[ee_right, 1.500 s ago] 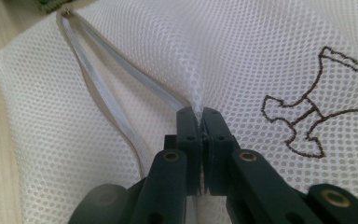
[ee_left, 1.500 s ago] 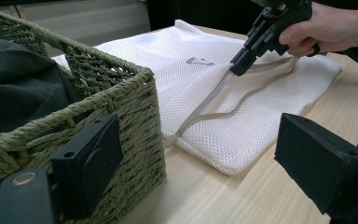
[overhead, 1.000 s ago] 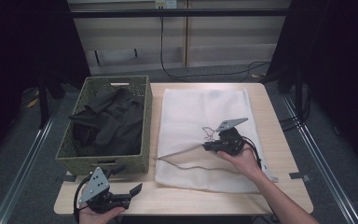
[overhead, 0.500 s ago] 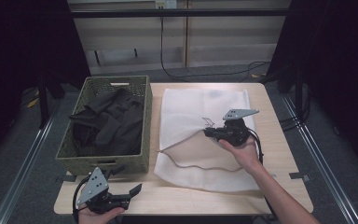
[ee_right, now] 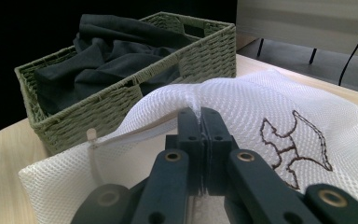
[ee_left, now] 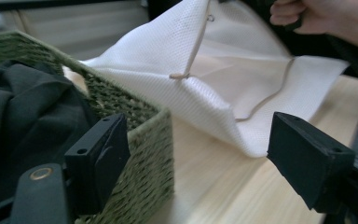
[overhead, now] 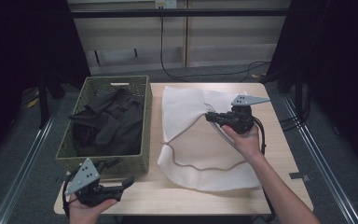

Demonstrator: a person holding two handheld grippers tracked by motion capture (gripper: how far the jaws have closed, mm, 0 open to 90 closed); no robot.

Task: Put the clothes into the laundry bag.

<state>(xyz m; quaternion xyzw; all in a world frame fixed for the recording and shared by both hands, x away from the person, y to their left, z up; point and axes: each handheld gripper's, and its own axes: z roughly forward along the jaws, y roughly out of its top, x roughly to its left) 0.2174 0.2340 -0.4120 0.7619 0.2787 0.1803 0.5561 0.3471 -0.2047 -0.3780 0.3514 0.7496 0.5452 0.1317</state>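
Right tongs (overhead: 213, 116), closed on the upper edge of the white mesh bag (overhead: 200, 154) right of the basket (overhead: 142, 158), lifted it easily, so it seemed light and limp, while the left tongs (overhead: 121, 179) stood open and empty near the basket.

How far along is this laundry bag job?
Early. Done: the white mesh bag lies flat on the table. In hand: the right tongs pinch its top layer, lifting the mouth open. Left: the dark clothes sit in the basket; the left tongs are open, holding nothing.
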